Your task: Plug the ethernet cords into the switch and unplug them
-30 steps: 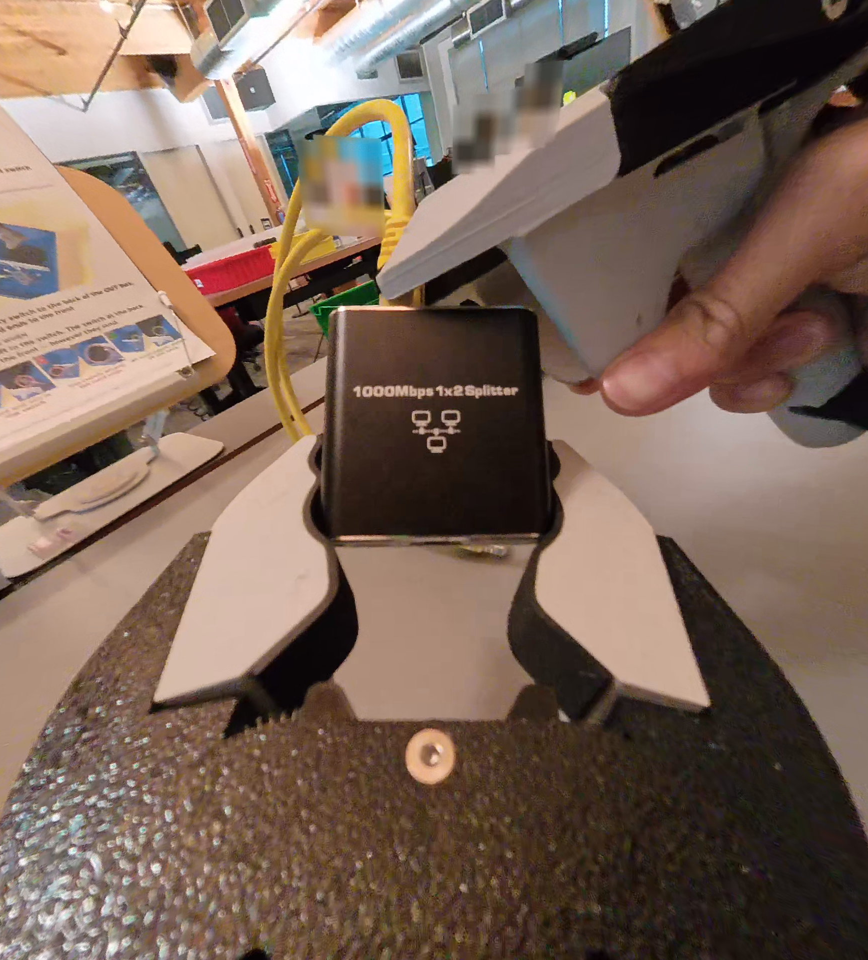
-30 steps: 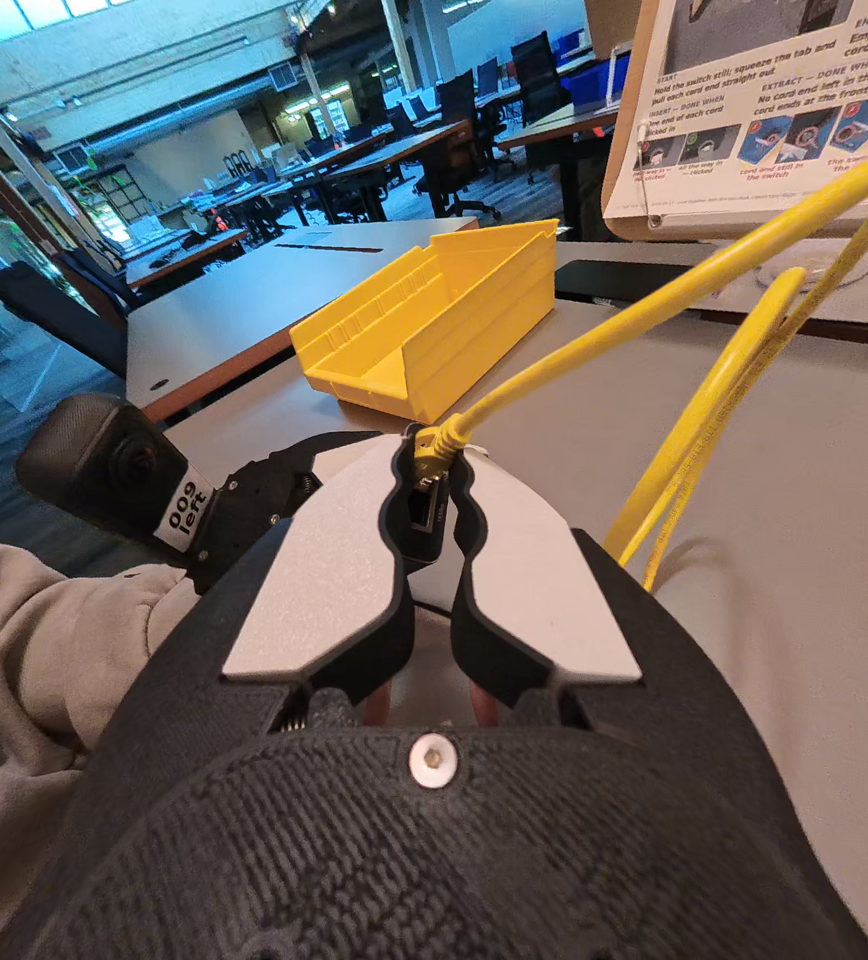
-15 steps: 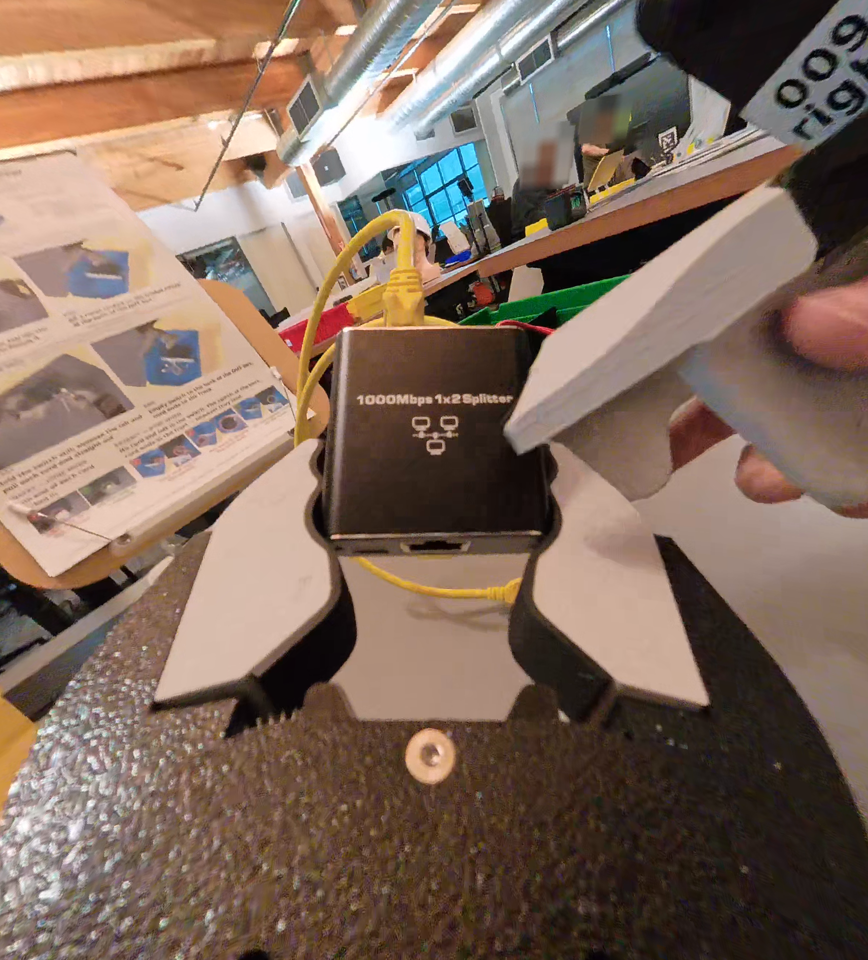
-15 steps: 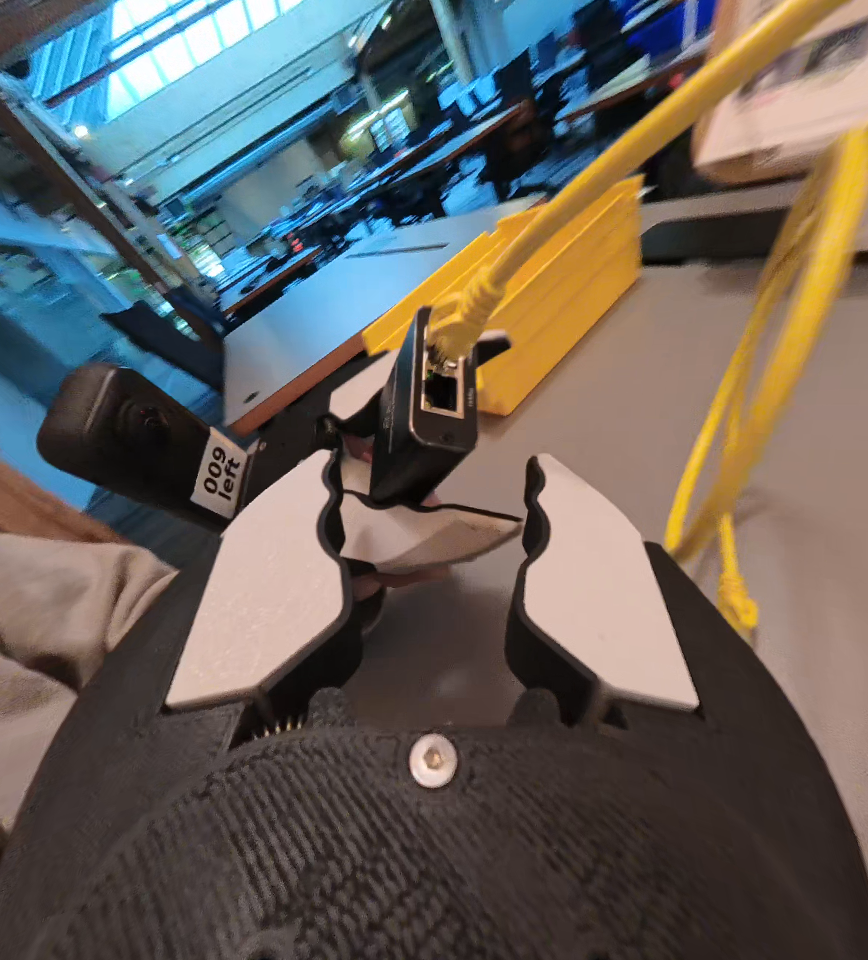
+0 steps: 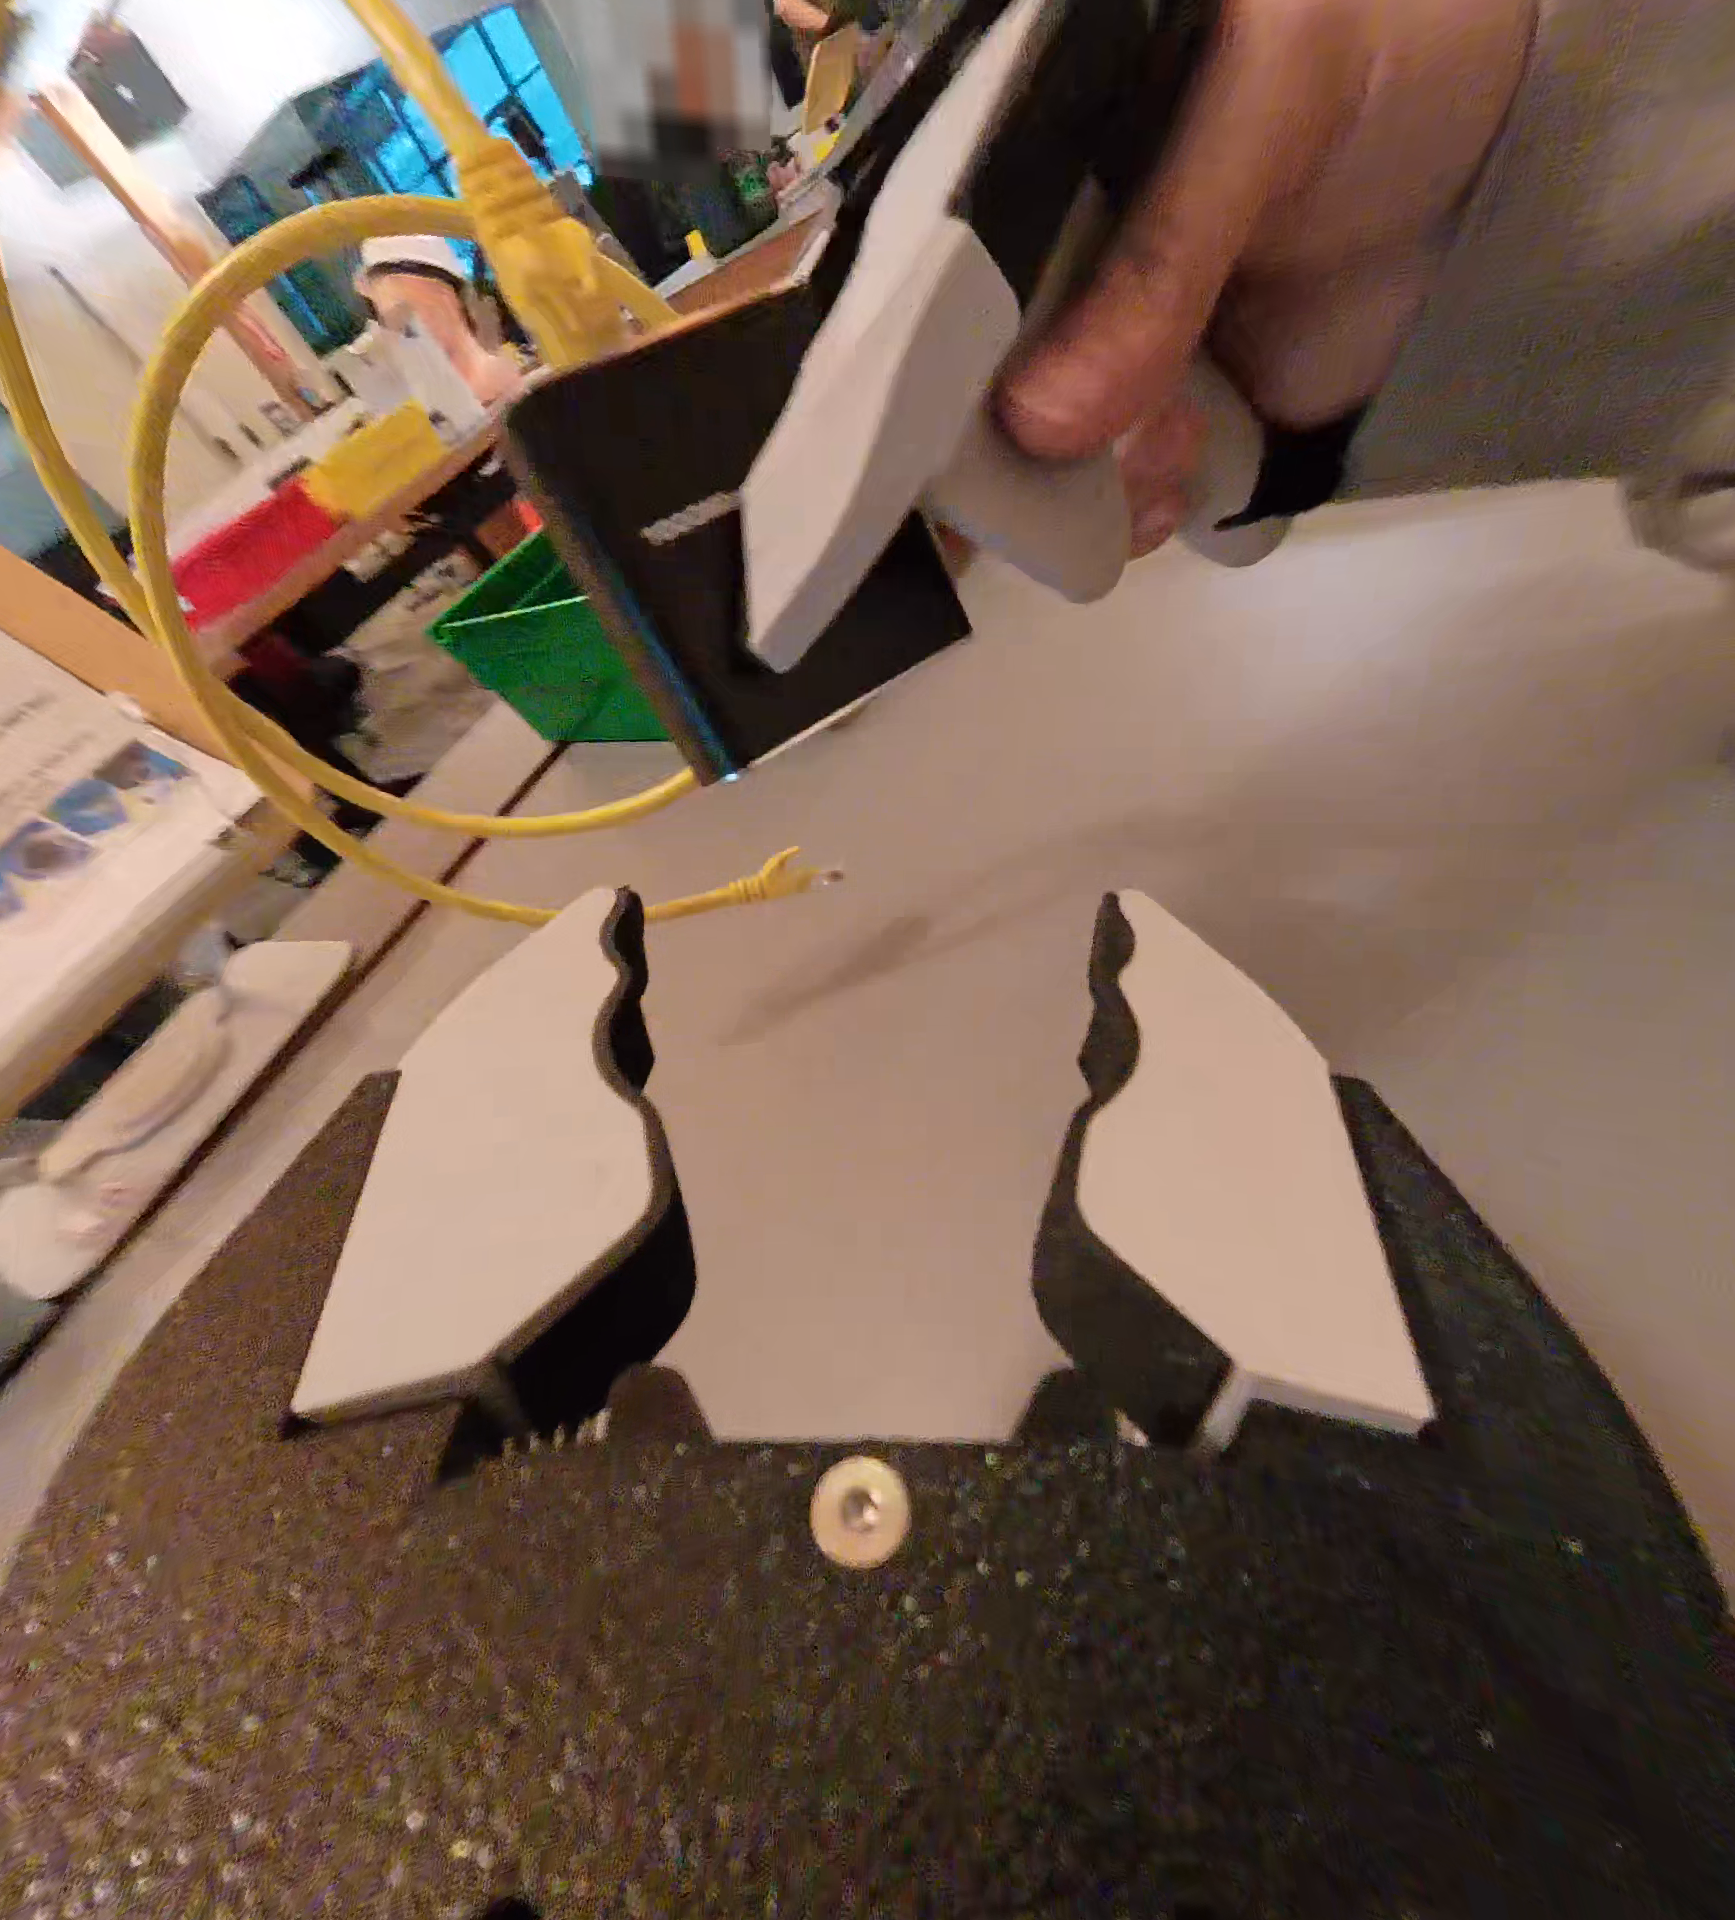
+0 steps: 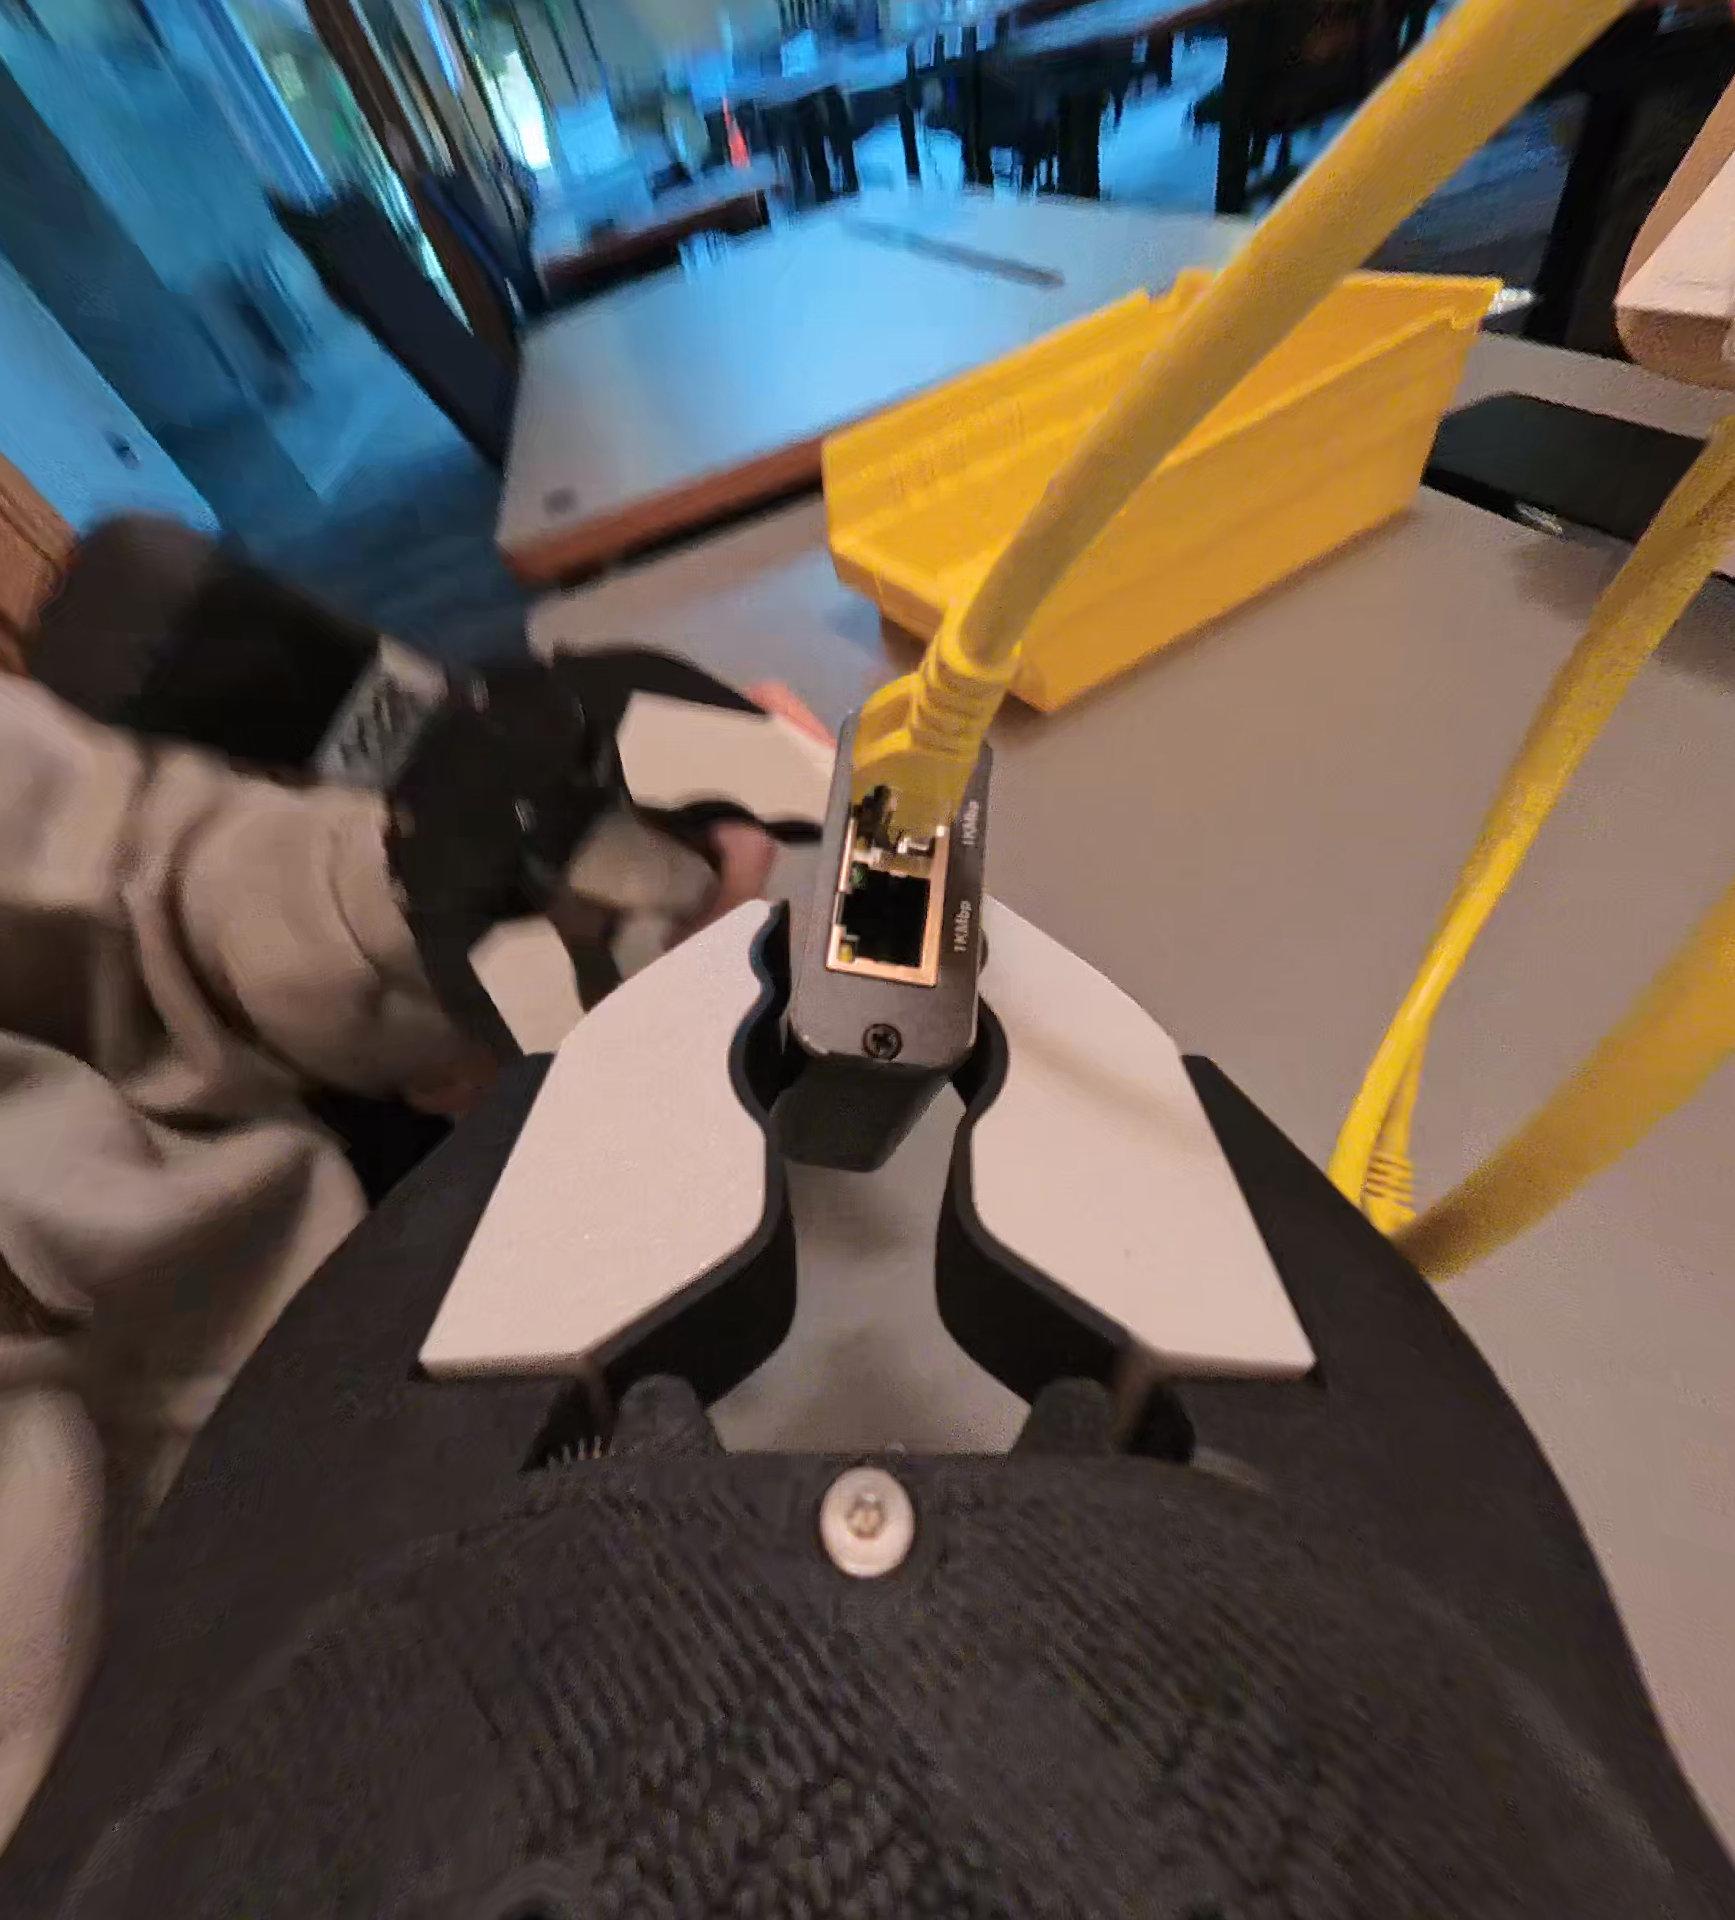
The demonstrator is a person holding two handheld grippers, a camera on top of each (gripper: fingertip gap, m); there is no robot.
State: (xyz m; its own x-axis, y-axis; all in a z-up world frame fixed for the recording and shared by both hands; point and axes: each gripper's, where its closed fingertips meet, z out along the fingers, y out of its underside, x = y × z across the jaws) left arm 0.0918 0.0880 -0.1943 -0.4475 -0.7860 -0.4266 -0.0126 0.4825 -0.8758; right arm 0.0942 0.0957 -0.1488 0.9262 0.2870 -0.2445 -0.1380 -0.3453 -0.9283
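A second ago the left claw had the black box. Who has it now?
The right gripper has it. The left gripper let go of the switch and now stands open, empty. The right one shut on it and lifted it away. One yellow cord stayed plugged in; the port below stayed empty.

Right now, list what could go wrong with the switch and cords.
The right gripper pinches only the lower end of the switch, so it could pivot or slip. The plugged yellow cord arches tautly upward and may tug the switch. The left gripper is open and empty, giving no support.
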